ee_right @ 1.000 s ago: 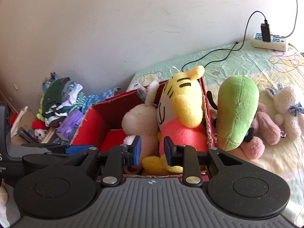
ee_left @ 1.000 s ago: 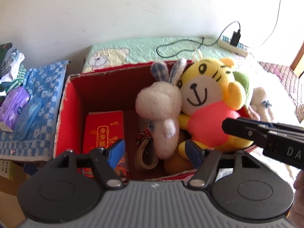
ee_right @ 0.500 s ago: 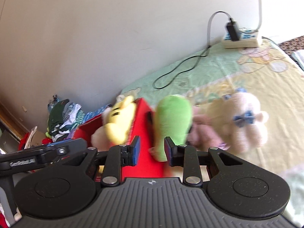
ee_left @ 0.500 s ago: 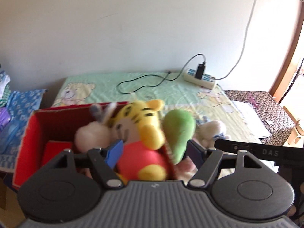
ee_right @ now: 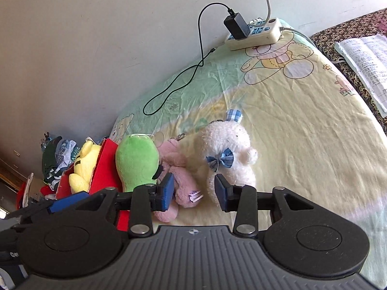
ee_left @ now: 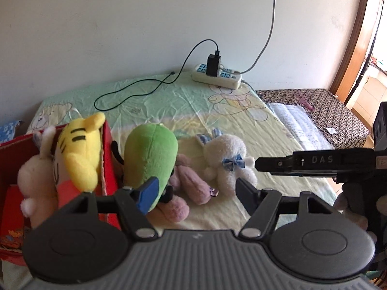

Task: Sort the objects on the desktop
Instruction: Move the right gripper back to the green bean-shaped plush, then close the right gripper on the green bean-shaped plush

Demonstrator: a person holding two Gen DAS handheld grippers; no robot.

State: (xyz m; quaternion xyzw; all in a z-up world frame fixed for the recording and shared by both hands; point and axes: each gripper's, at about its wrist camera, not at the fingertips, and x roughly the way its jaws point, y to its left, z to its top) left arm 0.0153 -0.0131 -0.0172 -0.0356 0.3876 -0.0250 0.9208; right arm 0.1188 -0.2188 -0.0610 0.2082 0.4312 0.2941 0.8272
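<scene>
A red box at the left holds a yellow tiger plush and a pale rabbit plush. Beside it on the bedsheet lie a green plush, a pink plush and a white plush with a blue bow. My left gripper hovers in front of them, its jaws closing a little with nothing pressed between them. My right gripper faces the pink plush and the white plush. Its jaws are opening and grip nothing.
A power strip with a black charger and a looping cable lies at the wall. An open book rests on a patterned cover at the right. Piled clothes sit left of the box. Bare sheet stretches right of the toys.
Both views have swung right, from the red box to the plush toys lying on the sheet. The right jaws have spread wider apart.
</scene>
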